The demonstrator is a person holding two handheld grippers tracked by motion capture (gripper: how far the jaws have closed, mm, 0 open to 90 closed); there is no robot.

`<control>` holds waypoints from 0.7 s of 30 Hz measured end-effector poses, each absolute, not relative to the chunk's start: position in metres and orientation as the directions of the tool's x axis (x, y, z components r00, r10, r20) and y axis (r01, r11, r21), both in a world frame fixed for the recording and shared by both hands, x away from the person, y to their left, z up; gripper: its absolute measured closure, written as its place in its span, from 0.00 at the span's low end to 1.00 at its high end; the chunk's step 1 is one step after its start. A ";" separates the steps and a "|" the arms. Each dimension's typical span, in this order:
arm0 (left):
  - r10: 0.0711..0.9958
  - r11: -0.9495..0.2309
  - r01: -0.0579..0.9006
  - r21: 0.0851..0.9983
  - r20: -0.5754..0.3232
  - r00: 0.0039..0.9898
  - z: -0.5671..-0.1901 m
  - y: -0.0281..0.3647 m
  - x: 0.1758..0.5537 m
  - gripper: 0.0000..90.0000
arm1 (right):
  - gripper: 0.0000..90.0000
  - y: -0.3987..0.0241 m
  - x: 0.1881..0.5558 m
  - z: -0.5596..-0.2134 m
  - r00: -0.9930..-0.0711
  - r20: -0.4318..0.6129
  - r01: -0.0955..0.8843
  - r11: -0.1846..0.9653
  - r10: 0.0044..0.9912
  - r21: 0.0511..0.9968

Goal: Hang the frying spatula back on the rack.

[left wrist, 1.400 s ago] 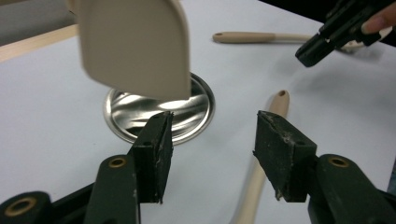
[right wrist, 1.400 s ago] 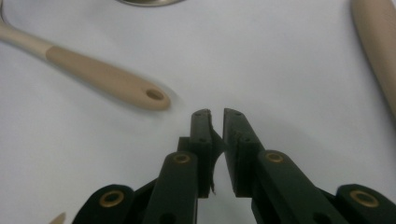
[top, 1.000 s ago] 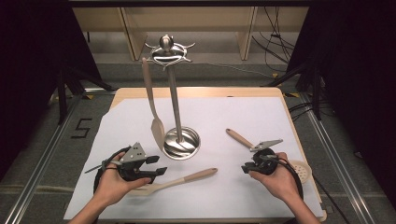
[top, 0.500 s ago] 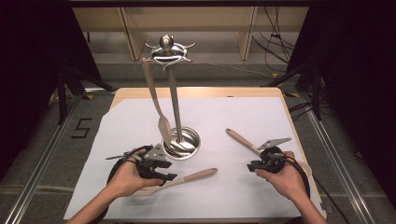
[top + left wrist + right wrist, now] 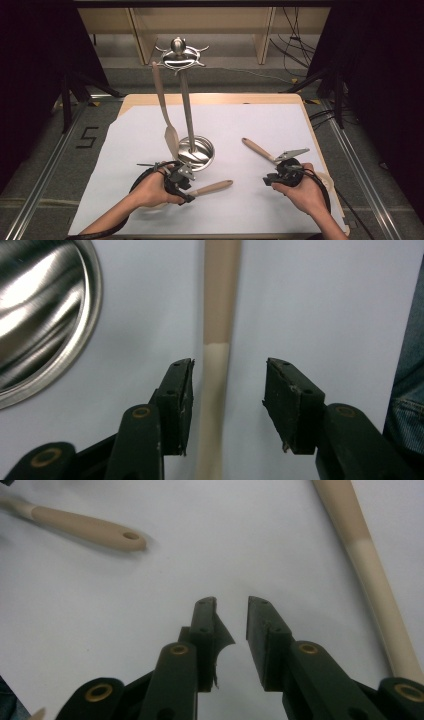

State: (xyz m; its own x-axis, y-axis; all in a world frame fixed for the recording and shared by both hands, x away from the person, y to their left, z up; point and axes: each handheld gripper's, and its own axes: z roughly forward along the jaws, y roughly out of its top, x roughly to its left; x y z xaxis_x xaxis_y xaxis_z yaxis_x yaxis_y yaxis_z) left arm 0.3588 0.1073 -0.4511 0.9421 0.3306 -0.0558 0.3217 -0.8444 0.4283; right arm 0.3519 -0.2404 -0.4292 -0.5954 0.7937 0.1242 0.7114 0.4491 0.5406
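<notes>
Left gripper (image 5: 227, 405) astride spoon handle (image 5: 215, 390), apparently unclamped

A rack (image 5: 186, 107) stands at the sheet's (image 5: 250, 125) centre. The left gripper (image 5: 177, 181) at seven o'clock straddles a spoon (image 5: 212, 188); the right gripper (image 5: 281, 176) sits at four.

"5" on floor (image 5: 86, 137), left of table

In the high view, the left hand (image 5: 150, 190) is covering the head of the near spatula (image 5: 212, 188) beside the stand base (image 5: 197, 152). Right of that base, the right hand-held gripper (image 5: 272, 179) is hiding the middle of the second spatula (image 5: 256, 148). In the left gripper view, the picture's edge is cutting off most of the base.
</notes>
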 end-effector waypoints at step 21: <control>0.315 -0.913 0.308 0.269 -0.017 0.949 -0.460 0.102 0.359 0.67 | 0.82 -0.239 0.351 -0.433 -0.601 0.138 0.716 0.453 0.788 0.532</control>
